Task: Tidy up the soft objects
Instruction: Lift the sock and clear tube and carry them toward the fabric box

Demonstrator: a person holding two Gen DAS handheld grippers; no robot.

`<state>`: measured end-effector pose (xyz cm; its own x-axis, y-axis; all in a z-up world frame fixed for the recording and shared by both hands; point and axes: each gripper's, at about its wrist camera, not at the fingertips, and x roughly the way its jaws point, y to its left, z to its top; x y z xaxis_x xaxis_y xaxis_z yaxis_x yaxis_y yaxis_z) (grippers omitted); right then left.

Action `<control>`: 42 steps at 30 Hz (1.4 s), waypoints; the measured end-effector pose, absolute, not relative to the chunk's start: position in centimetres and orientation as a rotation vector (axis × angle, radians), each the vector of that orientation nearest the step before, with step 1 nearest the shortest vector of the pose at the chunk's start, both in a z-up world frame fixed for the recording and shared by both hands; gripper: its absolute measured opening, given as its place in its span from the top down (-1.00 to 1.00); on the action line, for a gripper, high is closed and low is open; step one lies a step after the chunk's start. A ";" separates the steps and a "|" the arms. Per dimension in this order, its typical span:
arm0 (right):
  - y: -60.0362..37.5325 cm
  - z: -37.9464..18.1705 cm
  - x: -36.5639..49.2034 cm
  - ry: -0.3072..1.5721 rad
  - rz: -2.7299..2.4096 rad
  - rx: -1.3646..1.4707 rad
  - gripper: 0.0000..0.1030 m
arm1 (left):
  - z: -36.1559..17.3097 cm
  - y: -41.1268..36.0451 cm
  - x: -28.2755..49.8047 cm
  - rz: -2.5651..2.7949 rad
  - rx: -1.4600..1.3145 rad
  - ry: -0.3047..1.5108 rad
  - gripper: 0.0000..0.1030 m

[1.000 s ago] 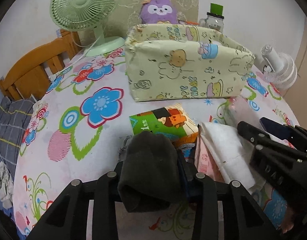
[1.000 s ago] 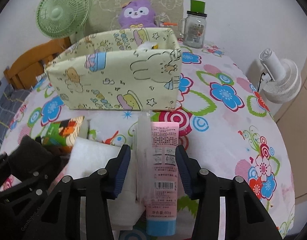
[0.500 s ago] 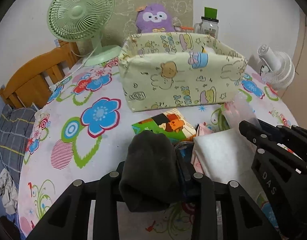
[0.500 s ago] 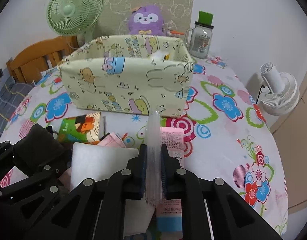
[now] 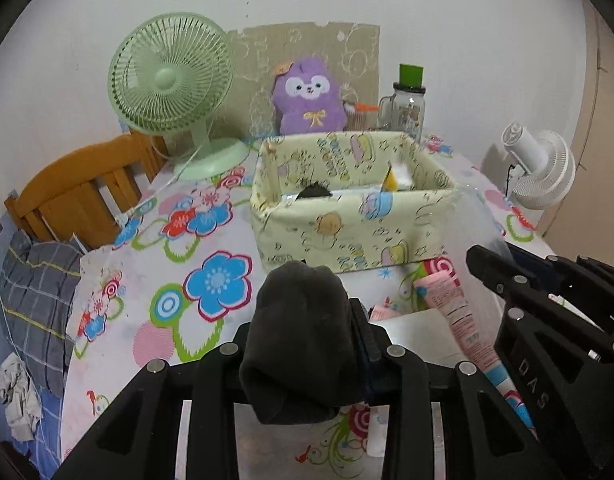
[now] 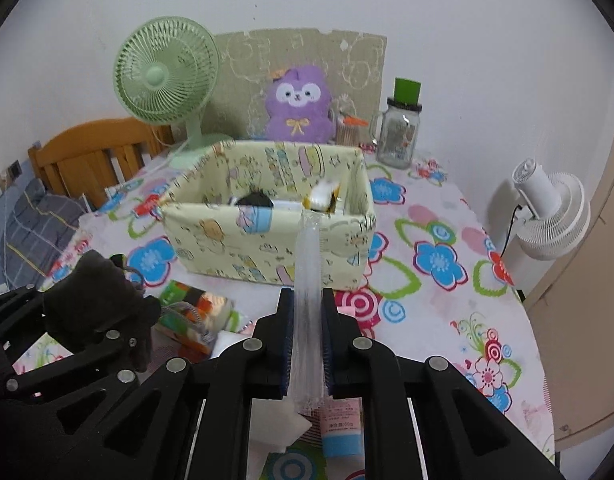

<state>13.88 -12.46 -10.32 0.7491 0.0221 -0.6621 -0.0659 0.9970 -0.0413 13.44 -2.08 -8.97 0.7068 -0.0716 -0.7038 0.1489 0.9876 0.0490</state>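
My left gripper [image 5: 307, 340] is shut on a dark grey sock [image 5: 299, 336], held above the table in front of the yellow cartoon-print fabric box [image 5: 347, 232]. The sock also shows at the left of the right wrist view [image 6: 95, 300]. My right gripper [image 6: 307, 332] is shut on a clear plastic packet [image 6: 306, 280], held upright before the box [image 6: 267, 248]. The box holds a dark item [image 6: 255, 200] and a yellow-white packet [image 6: 323, 196]. A pink tube [image 5: 455, 320], a white pad [image 6: 275, 424] and a green-orange packet [image 6: 195, 312] lie on the table below.
A green fan [image 5: 171, 80], a purple plush [image 5: 307, 96] and a glass jar with a green lid [image 5: 407, 104] stand behind the box. A white fan [image 6: 547, 208] stands off the table's right edge. A wooden chair [image 5: 79, 196] is at the left.
Both grippers have risen with their loads, so the inside of the box now shows. The right gripper closed on the clear packet and lifted it off the pink tube.
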 end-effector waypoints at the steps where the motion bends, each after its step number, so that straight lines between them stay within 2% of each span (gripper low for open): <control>1: -12.4 -10.0 13.8 0.717 0.053 -0.061 0.71 | -8.8 -2.1 13.4 -0.125 0.104 0.773 0.35; 22: -12.7 -3.9 11.7 0.610 0.046 -0.075 0.71 | -3.2 -2.6 12.4 -0.177 0.100 0.648 0.36; 42: -11.9 -1.1 12.7 0.548 0.065 -0.080 0.71 | -1.3 -1.9 13.7 -0.159 0.099 0.610 0.36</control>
